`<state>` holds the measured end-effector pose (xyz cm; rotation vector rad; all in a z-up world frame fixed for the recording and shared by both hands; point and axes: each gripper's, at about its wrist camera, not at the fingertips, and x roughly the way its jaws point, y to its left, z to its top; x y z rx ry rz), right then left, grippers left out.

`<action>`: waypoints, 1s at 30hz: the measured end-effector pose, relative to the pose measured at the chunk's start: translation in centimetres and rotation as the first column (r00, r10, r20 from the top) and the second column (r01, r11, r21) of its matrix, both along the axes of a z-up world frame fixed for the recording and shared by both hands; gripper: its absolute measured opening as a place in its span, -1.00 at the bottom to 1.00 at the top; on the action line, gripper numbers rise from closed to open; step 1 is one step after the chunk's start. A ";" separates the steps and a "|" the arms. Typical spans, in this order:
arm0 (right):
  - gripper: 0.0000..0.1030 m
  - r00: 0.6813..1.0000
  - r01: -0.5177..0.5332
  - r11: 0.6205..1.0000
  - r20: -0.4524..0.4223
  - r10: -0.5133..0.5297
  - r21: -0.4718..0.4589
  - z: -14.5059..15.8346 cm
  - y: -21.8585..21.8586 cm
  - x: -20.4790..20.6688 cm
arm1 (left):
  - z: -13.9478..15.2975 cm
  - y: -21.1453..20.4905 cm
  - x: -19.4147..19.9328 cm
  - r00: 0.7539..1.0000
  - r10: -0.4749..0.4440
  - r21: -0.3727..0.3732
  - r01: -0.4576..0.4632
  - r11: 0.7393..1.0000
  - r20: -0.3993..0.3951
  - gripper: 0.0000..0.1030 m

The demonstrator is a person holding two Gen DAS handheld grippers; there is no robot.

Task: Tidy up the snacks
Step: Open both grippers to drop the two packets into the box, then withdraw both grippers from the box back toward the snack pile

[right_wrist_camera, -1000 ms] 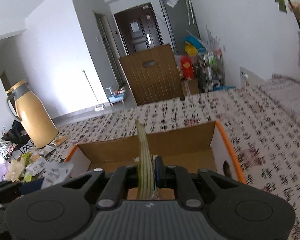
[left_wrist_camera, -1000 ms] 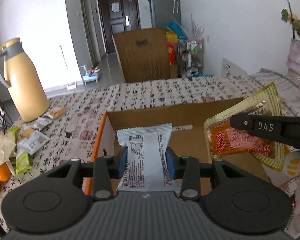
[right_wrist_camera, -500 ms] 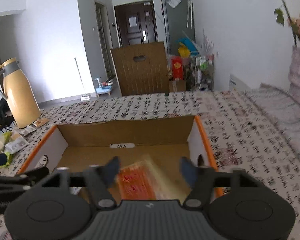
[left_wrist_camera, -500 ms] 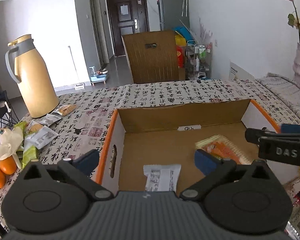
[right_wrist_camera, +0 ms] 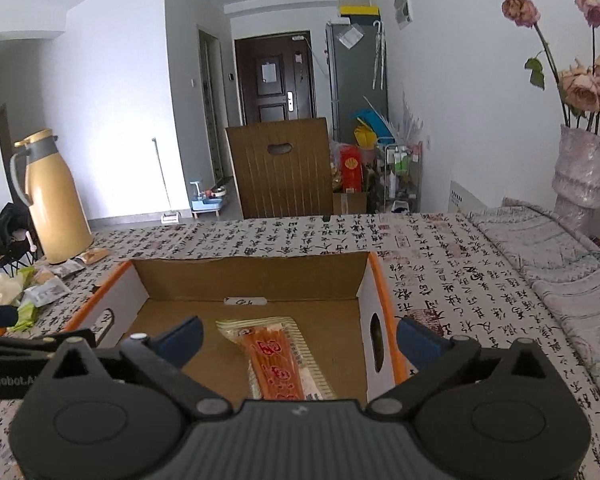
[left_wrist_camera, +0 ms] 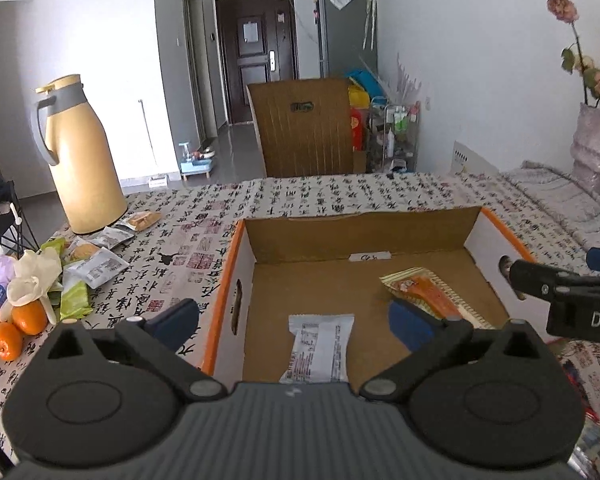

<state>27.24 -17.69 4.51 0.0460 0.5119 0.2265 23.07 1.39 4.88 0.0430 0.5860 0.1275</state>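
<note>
A second ago the left gripper [left_wrist_camera: 294, 322] was clamped on the white-and-blue snack packet [left_wrist_camera: 320, 348] and the right gripper [right_wrist_camera: 298, 338] pinched the orange snack pack [right_wrist_camera: 278, 360] above the cardboard box [left_wrist_camera: 364, 232]. Now both sets of jaws are spread wide and hold nothing — the two packs have dropped out and lie flat on the box floor.

In the left wrist view the white-and-blue snack packet rests just ahead of and below the parted jaws, roughly midway between them, near the box's near edge. The orange snack pack lies past the right-hand jaw, angled toward the back wall, apart from the packet. In the right wrist view that pack sits directly between the open jaws, running away from the camera. The left-hand jaw of the left gripper hangs outside the box's left wall, and the right-hand jaw of the right gripper outside its right wall.

The box stands open on the patterned tabletop [right_wrist_camera: 440, 280]. Beyond the left gripper's left jaw, loose snack packets [left_wrist_camera: 96, 268], oranges [left_wrist_camera: 18, 322] and a tan thermos jug [left_wrist_camera: 80, 160] sit on the tabletop — well apart from the box.
</note>
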 end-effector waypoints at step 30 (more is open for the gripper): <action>1.00 0.993 -0.061 0.998 0.102 0.063 -0.020 -3.3 -3.0 -15.8 | -2.4 0.6 -12.9 0.991 -0.090 -0.058 0.096 0.994 0.097 1.00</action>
